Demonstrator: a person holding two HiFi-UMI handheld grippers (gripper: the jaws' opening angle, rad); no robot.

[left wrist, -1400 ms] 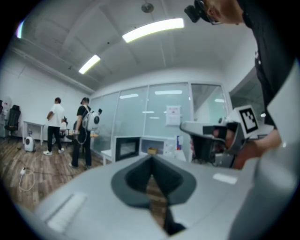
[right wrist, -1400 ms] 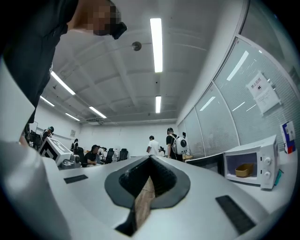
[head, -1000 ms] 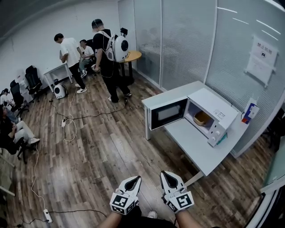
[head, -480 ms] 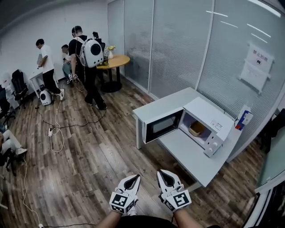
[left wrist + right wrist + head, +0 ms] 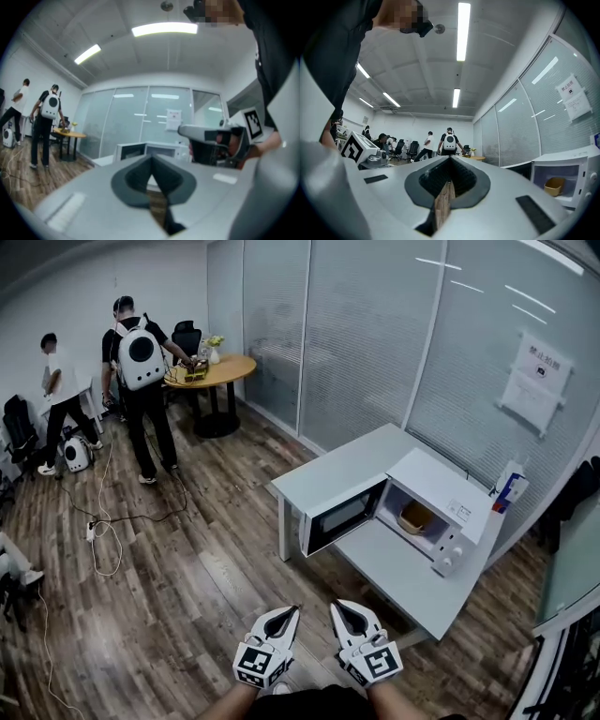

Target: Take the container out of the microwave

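Observation:
A white microwave [image 5: 441, 507] stands on a white table [image 5: 394, 568] at the right, with its door [image 5: 342, 517] swung open to the left. Inside it sits a tan container [image 5: 415, 517], also seen in the right gripper view as the container [image 5: 554, 185] in the lit microwave [image 5: 569, 176]. My left gripper [image 5: 287, 613] and right gripper [image 5: 343, 607] are side by side at the bottom of the head view, both shut and empty, well short of the table. The left gripper [image 5: 151, 157] points towards the microwave [image 5: 150, 151]; the right gripper [image 5: 450, 159] points left of it.
Glass partition walls run behind the table, one with a paper sign [image 5: 537, 376]. A carton [image 5: 506, 491] stands beside the microwave. Far left are two standing people [image 5: 141, 381], a round wooden table [image 5: 211, 373], office chairs and cables [image 5: 103, 521] on the wood floor.
The microwave and table have drawn closer and slid left in the head view; the people have shifted left and the round table has come into view. Both grippers stay shut.

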